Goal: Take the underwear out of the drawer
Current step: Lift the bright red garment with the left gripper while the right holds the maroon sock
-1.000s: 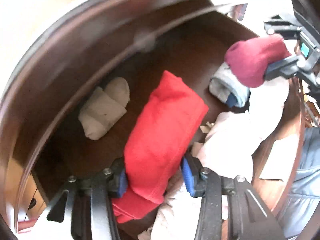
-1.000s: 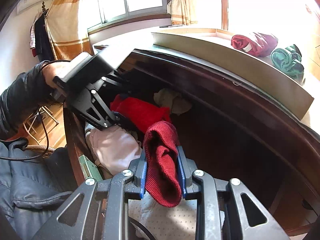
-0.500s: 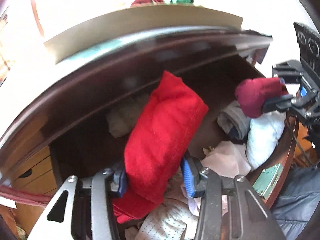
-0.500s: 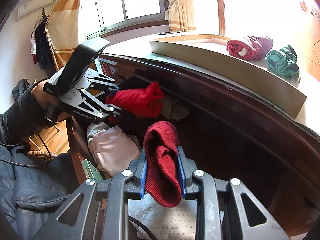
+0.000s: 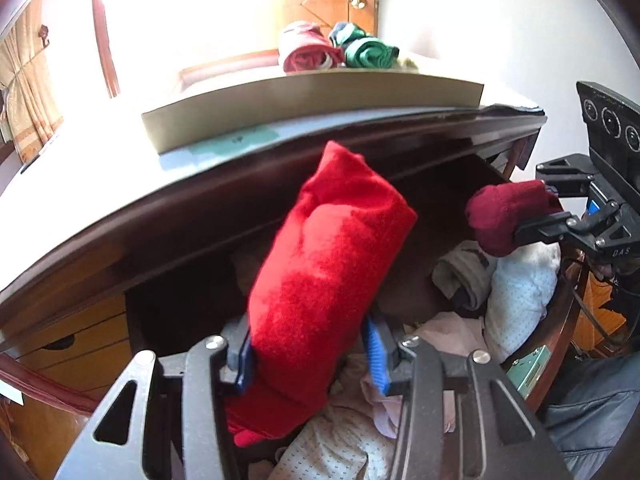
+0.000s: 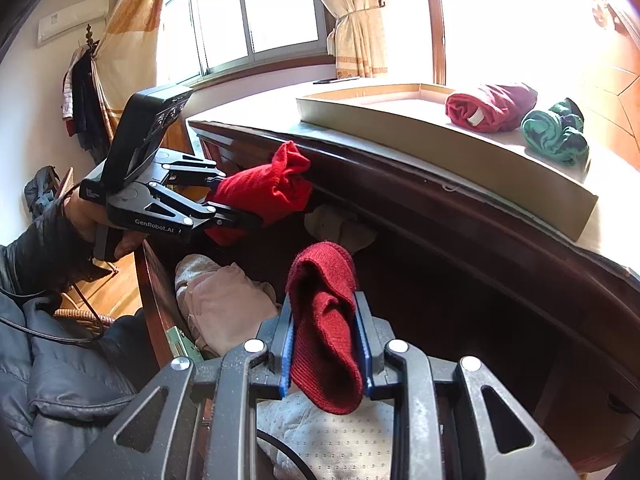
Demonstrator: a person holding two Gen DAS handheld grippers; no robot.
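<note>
Left gripper (image 5: 310,354) clamps a bright red folded garment (image 5: 324,276), held above the open drawer (image 6: 460,300) just below the desktop edge; right gripper (image 6: 324,356) pinches a dark red knit roll (image 6: 324,320) between its blue pads, over the drawer's clothes. Dark wooden desk (image 6: 440,200) carries a shallow cardboard tray (image 6: 460,148) with 2 rolled pieces at its far end: 1 maroon-red (image 6: 490,107), 1 green (image 6: 554,132). Drawer contents: pale pink bundle (image 6: 228,308), white dotted fabric (image 6: 332,432), grey roll (image 5: 464,276), beige piece (image 6: 340,230) at the back. Person's hand (image 6: 86,220), dark sleeve, grips the left tool.
</note>
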